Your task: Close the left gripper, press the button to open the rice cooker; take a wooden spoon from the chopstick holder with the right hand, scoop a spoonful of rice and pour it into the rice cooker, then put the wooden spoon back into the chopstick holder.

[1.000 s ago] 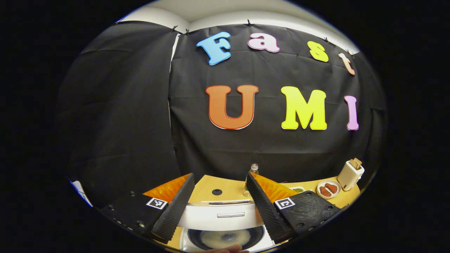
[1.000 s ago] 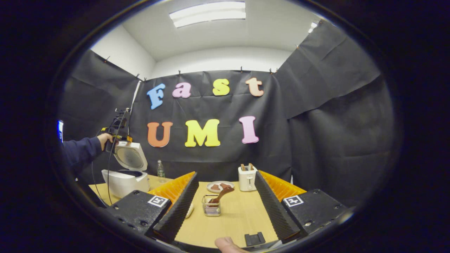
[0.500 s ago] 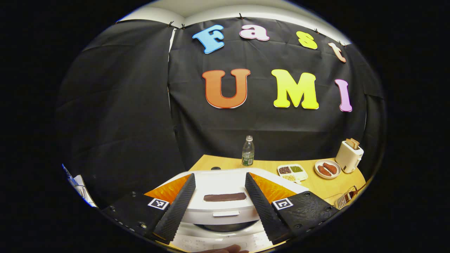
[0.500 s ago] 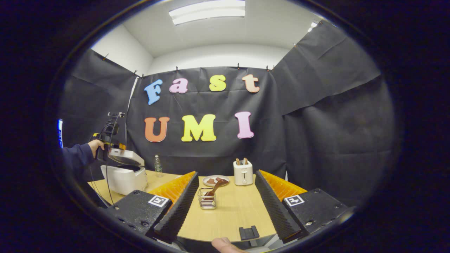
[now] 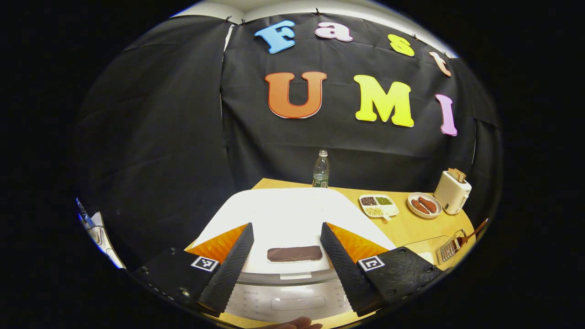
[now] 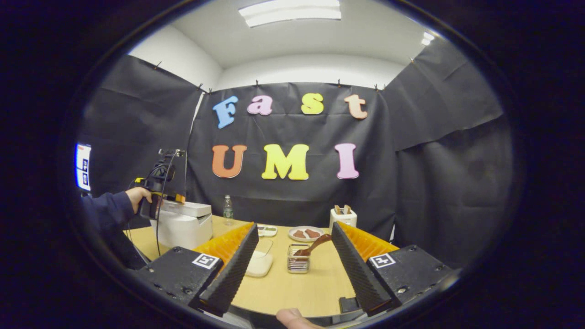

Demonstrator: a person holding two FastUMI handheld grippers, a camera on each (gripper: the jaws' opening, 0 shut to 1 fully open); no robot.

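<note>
I see black cloth walls under a white ceiling with a lit light panel (image 6: 290, 11). The wooden table (image 6: 292, 288) fills the booth floor. The white rice cooker (image 5: 285, 219) sits at its left end, lid down, directly under my left gripper (image 5: 285, 256), whose jaws are spread wide above the lid. My right gripper (image 6: 292, 265) hovers with its jaws spread too, empty. Between its fingers stands the chopstick holder (image 6: 299, 264) with the wooden spoon (image 6: 315, 244) leaning in it, beside a clear rice container (image 6: 260, 262). Farther back: toaster (image 6: 343, 217), plate (image 6: 305, 233), bottle (image 6: 228, 210).
</note>
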